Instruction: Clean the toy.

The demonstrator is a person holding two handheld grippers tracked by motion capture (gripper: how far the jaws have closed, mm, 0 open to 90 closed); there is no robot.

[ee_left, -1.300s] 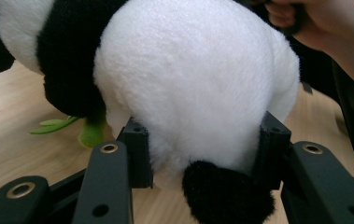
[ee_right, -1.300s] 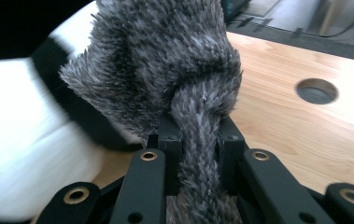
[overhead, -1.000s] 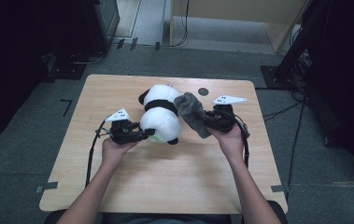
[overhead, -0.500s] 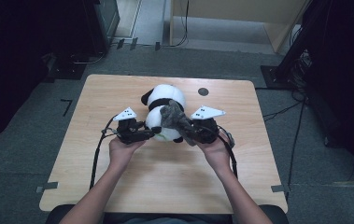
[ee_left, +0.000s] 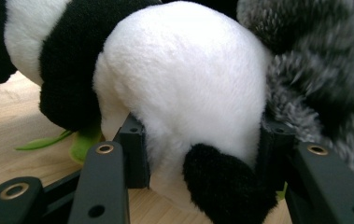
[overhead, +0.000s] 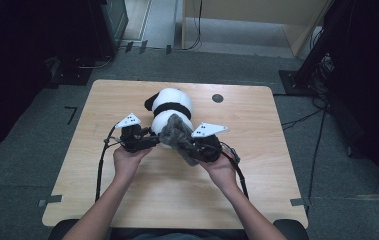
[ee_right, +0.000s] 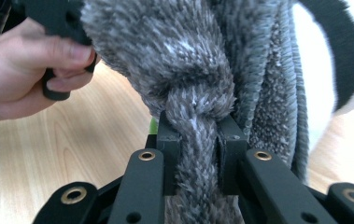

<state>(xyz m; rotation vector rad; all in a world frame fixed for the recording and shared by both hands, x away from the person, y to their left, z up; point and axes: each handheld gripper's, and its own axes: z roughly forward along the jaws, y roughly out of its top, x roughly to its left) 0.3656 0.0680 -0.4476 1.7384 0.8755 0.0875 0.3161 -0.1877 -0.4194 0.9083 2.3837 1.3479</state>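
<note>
Panda plush [ee_left: 184, 88] sits between the jaws of your left gripper [ee_left: 198, 158]: they stand about half open with the pads pressed into the white fur on either side of its rounded rear, a black paw bulging out low between them. Your right gripper [ee_right: 198, 149] has its jaws drawn nearly together on a bunched fold of the grey furry cloth [ee_right: 188, 70], which is squeezed into a narrow rope between the pads and fans out thick and shaggy above them. Beyond that pinch, the cloth hangs against the panda's white body and black band at the right of the right gripper view, and your left hand [ee_right: 20, 74] shows at the upper left there, wrapped round its black gripper. In the left gripper view the grey cloth presses against the panda's right flank, and something green lies on the wood under the toy, by a black limb. From the high view, the panda lies in the middle of the wooden table [overhead: 127, 200], its head pointing away from you, with the cloth draped over its near end between your two grippers. A small dark round mark [overhead: 217, 98] shows in the tabletop just beyond the toy, to the right.
</note>
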